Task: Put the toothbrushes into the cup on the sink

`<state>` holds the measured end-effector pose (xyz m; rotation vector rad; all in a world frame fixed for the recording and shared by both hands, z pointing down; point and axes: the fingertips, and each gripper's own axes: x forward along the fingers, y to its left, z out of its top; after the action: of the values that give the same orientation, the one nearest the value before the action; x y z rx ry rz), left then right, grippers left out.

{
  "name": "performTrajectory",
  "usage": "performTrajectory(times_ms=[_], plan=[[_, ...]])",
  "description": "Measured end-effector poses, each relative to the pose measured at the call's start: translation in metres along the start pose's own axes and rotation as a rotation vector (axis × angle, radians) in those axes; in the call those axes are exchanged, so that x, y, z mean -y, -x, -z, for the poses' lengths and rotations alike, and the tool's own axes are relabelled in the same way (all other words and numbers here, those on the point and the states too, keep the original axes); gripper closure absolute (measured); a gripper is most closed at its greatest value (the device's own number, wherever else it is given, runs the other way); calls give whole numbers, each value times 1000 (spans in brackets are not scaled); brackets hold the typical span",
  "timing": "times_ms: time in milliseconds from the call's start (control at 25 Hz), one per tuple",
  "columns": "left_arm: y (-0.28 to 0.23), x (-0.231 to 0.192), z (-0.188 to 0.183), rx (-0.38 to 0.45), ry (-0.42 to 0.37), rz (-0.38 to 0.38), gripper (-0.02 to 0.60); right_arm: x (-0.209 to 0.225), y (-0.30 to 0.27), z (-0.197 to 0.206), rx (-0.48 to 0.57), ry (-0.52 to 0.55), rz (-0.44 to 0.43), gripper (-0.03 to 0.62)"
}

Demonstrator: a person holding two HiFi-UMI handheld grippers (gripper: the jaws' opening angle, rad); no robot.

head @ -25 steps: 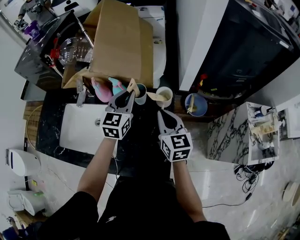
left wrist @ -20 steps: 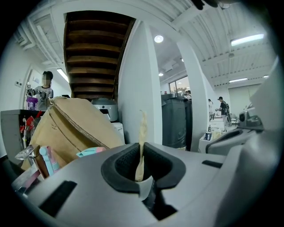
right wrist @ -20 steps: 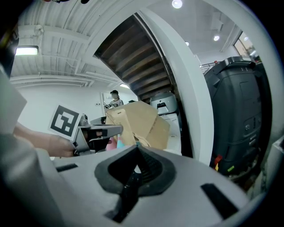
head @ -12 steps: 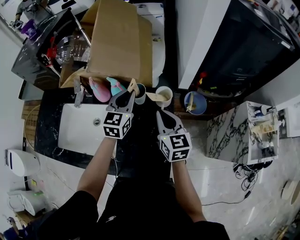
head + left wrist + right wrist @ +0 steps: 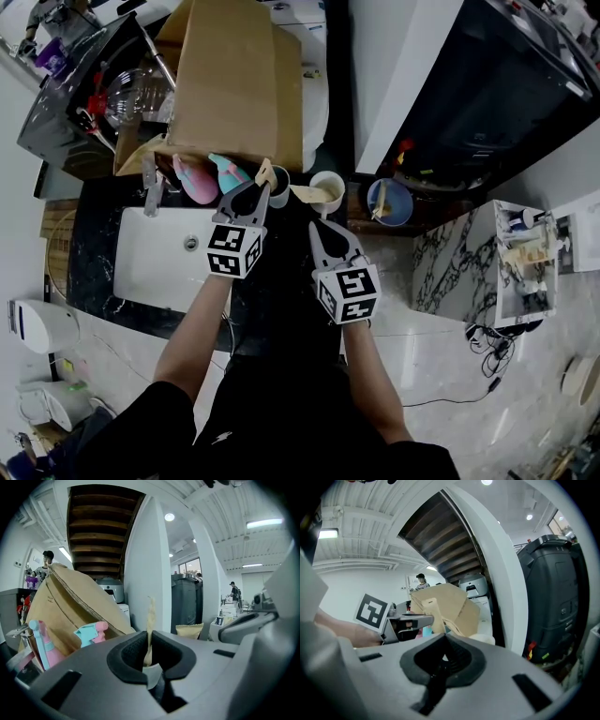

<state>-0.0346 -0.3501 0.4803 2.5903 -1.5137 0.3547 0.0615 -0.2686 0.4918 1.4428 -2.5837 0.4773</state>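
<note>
I have the left tool [image 5: 251, 190] clamped on a beige toothbrush [image 5: 265, 173], its long axis running out past the jaws; the grey cup [image 5: 282, 190] sits just right of its tip. The right tool [image 5: 323, 228] is closed with nothing in it, and farther off

- The first toothbrush [image 5: 150, 615], thin and beige, is standing upright between the jaws of the left gripper [image 5: 261, 185], which are pressing on its lower part. Its top end is sticking up above them, just beside the grey cup [image 5: 281, 186].
- The second toothbrush [image 5: 306, 194], also beige, is leaning out of the white cup [image 5: 330, 190] toward the left.
- Both cups are standing upright, side by side, on the dark desk [image 5: 281, 281] to the right of the sink [image 5: 159, 258].
</note>
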Motion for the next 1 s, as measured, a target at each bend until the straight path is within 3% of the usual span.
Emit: performTrajectory(times_ms=[1000], plan=[[-14,1,21,-46,-2,7,548,6,-5,10,-21,-17,-5,592]])
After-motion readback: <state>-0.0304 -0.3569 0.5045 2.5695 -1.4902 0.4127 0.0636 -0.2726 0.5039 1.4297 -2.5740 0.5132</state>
